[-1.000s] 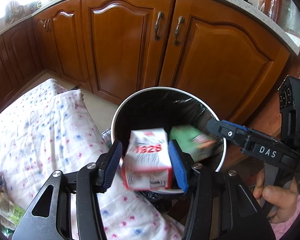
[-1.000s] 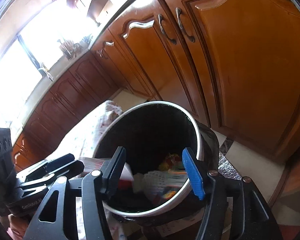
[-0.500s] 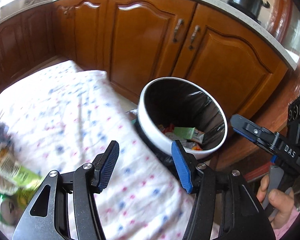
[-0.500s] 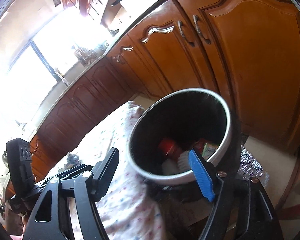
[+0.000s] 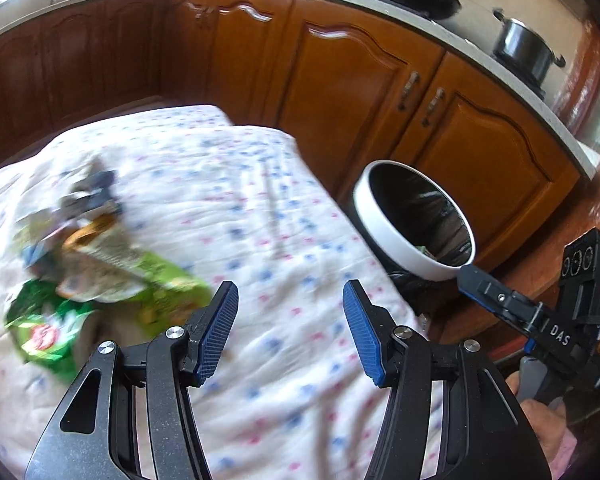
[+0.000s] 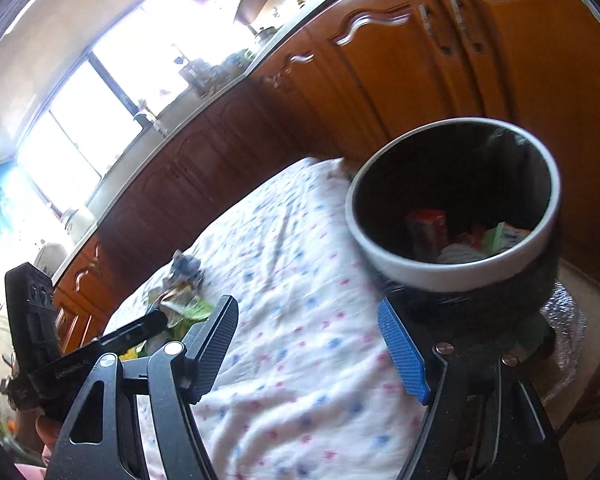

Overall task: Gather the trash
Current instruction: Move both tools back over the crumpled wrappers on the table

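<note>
Left gripper point(image 5: 290, 334) spread wide, nothing between the blue pads, hanging over the dotted white cloth point(image 5: 236, 208). Right gripper point(image 6: 308, 350) same deal, wide apart and empty, sitting just in front of the trash bin point(image 6: 456, 268). Pile of trash point(image 5: 96, 264) on the cloth off to the left: green wrappers, crumpled bits, pretty blurry so hard to call details. White-rimmed bin with a black liner at the cloth's right edge, right by the wooden cabinets point(image 5: 360, 80). Already some stuff inside, including a red-and-white carton point(image 6: 426, 232) and something green. Black pot point(image 5: 526, 50) up on the counter.
</note>
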The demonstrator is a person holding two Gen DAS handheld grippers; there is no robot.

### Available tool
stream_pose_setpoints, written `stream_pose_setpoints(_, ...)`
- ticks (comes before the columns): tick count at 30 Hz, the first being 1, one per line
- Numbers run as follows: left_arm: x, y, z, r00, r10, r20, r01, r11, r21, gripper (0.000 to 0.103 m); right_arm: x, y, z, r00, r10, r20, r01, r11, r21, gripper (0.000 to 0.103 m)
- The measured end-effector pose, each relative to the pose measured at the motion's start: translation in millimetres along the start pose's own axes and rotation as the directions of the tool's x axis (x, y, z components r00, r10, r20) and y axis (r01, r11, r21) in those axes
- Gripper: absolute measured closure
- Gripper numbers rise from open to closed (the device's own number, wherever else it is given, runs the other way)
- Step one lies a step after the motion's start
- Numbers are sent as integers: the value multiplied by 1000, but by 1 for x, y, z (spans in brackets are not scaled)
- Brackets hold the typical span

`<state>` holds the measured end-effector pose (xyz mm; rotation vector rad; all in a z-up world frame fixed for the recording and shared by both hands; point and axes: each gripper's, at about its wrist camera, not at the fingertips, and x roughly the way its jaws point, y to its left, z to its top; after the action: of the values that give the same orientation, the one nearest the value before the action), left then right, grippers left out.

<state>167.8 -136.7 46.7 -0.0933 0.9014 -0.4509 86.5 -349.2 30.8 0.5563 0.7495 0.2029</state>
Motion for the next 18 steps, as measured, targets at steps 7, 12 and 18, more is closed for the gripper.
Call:
stream_pose_setpoints(7,-32,46,-6,998,57,41,-54,996,-67,48,27,36,-6,998,31,-49,-34,998,-50,27)
stream_pose_setpoints(12,-45,72,-11,995,86,54,-80,992,-95,48,42,53,-5,997,40,-62,-45,996,-81,12)
stream_pose_setpoints(18,-58,104,-14,992,111,66,-102,986,-134,48,57,75,-1,996,49,-75,-58,992,-116,10)
